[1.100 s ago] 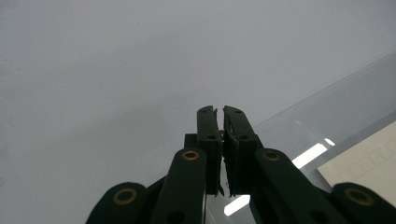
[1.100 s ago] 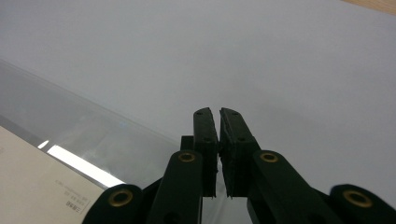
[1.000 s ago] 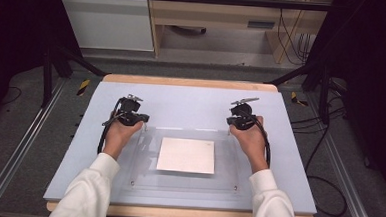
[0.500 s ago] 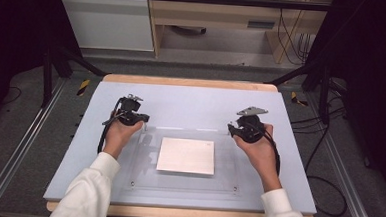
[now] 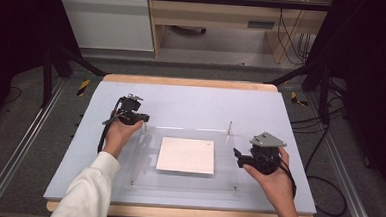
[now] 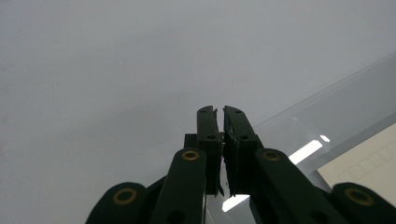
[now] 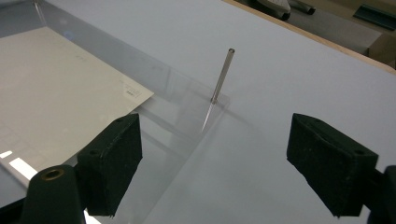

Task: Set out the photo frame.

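A clear acrylic plate (image 5: 227, 183) lies on the blue-grey mat with a white sheet (image 5: 186, 154) at its middle. A thin metal pin (image 5: 229, 128) stands upright at the plate's far right corner. My right gripper (image 5: 237, 158) hovers by the plate's right edge, nearer the person than the pin. Its jaws have just been opening and stand wide, with nothing between them. In the right gripper view the pin (image 7: 223, 77) rises beyond the right gripper (image 7: 219, 158), beside the sheet (image 7: 51, 88). My left gripper (image 5: 143, 118) rests at the plate's far left corner. In its own view the left gripper (image 6: 220, 111) is shut on nothing.
The mat (image 5: 196, 101) covers a wooden table whose edge (image 5: 192, 82) shows at the back. Black cables (image 5: 326, 195) trail off the right side. Metal rails (image 5: 18, 149) run along the floor at left, and furniture stands beyond the table.
My right gripper has drawn back from the far right corner toward the person and to the right, and its jaws have opened. The pin now stands free. The left hand has kept still.
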The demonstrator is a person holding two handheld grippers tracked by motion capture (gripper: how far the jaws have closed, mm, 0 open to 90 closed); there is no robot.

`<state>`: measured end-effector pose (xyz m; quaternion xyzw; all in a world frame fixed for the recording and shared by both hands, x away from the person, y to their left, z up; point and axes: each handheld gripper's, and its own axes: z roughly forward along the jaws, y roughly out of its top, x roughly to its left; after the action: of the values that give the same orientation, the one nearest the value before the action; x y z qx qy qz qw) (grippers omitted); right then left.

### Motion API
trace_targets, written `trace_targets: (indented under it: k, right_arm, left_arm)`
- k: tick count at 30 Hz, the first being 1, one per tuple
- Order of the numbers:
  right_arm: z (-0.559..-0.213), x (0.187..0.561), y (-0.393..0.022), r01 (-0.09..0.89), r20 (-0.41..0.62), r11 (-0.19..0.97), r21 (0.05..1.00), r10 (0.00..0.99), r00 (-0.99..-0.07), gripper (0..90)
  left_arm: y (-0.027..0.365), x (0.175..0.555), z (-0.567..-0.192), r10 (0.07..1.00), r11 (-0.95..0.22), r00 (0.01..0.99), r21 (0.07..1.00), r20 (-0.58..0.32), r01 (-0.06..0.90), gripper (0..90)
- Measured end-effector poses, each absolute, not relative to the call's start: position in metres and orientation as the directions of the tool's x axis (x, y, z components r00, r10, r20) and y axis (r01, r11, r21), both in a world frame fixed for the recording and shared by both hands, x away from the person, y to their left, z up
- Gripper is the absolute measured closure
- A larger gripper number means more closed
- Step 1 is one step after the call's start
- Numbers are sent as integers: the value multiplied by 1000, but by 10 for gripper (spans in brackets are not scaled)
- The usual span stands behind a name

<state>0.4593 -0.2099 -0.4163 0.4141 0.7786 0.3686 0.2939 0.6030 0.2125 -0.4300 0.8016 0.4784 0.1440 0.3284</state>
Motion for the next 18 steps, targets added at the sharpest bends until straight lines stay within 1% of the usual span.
trace_targets:
  k: [2,4,6,7,11,18]
  right_arm:
    - [-418,452,-214,435,-143,384,815,859,-491,136]
    - [-418,443,-217,440,-129,381,813,855,-502,122]
    - [-419,438,-218,431,-138,390,813,850,-508,106]
    - [-420,429,-220,422,-156,415,806,837,-525,95]
    - [-423,417,-223,411,-176,440,798,823,-540,95]
    - [-432,400,-233,417,-167,425,803,834,-527,94]
  left_arm:
    - [212,603,-430,861,-326,501,664,-84,672,852]
    - [212,603,-430,863,-325,499,665,-83,672,852]
    - [212,603,-430,862,-326,500,665,-82,672,852]
    - [212,603,-430,862,-326,500,665,-83,672,852]
    - [212,603,-430,863,-328,499,661,-81,675,852]
    - [211,604,-430,864,-327,496,654,-86,682,851]
